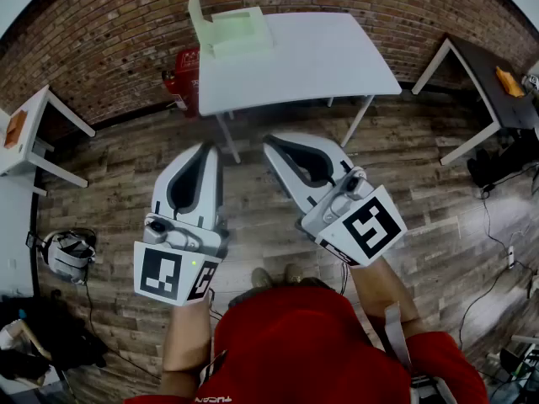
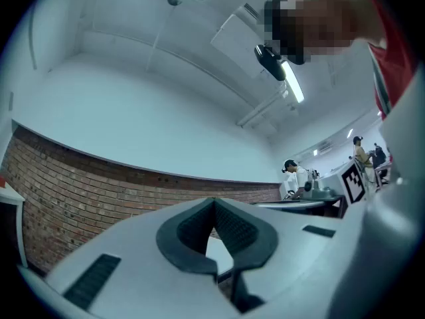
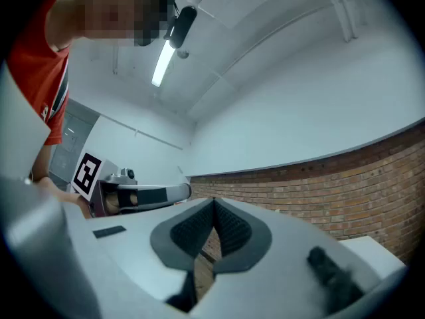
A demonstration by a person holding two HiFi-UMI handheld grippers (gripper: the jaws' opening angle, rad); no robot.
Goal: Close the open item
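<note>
Head view: a person is holding the left hand-held gripper (image 1: 209, 150) and right hand-held gripper (image 1: 269, 144) up, jaws pressed together, empty. A pale green shallow box (image 1: 240, 32), seemingly card, is sitting at the white rectangular bench's (image 1: 320, 57) far left corner, lid upright. The approach seems to be starting; next, nearing and pushing the lid down.

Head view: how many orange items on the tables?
2. Left orange item on the small white table; right orange item on the dark table. Others may be hidden.
</note>
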